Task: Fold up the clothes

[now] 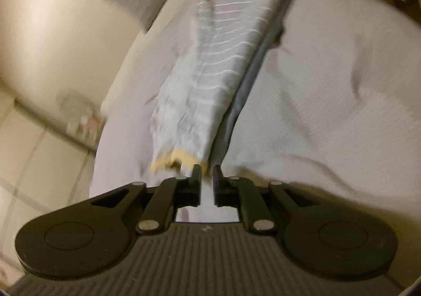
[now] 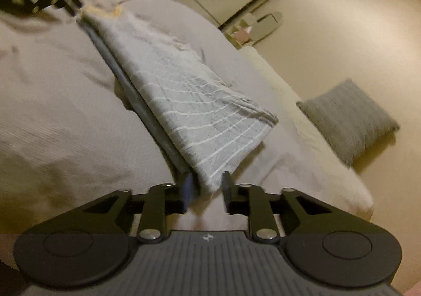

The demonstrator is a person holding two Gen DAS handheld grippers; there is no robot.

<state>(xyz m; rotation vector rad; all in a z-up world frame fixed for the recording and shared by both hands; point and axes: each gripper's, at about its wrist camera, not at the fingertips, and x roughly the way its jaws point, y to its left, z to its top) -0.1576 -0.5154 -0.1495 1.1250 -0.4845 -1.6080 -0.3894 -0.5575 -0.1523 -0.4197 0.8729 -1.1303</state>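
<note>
Two grippers stretching striped garment (image 1: pixel 210 64) over bed (image 1: pixel 342 85): left gripper (image 1: pixel 207 173) pinching yellow-trimmed end, right gripper (image 2: pixel 208 182) gaping narrowly around opposite corner; fabric looking soft, light, sagging; holding by corners seeming best.

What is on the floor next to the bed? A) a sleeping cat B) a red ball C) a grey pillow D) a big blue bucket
C: the right wrist view shows a grey pillow lying on the floor beside the bed, while the striped garment lies stretched out on top of the bed.
</note>
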